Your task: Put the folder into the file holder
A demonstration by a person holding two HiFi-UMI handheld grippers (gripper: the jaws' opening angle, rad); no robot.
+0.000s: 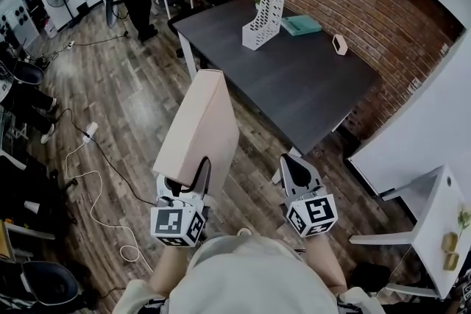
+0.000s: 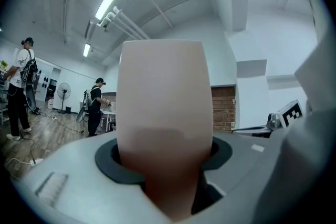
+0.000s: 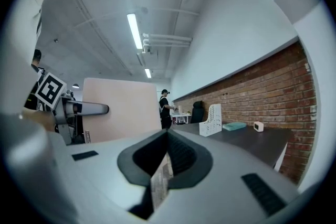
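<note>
Dark and matte, the table (image 1: 309, 84) stands well ahead by the brick wall, and the task looks barely begun: the folder (image 1: 199, 125), a thick, smooth, pale-pink slab with squared edges, is up over the wood floor, well apart from it. The holder (image 1: 263, 20), white perforated plastic with a sloped side, looks empty on the table, so the carry and slotting-in remain. The left gripper (image 1: 195, 180) clamps the folder's lower end; the right gripper (image 1: 294, 171) is closed on nothing.

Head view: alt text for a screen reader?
The left gripper holds up a pale pink folder over a wood floor; the right gripper beside it is shut and empty. Ahead, a white file holder stands on a dark table by a brick wall.
</note>
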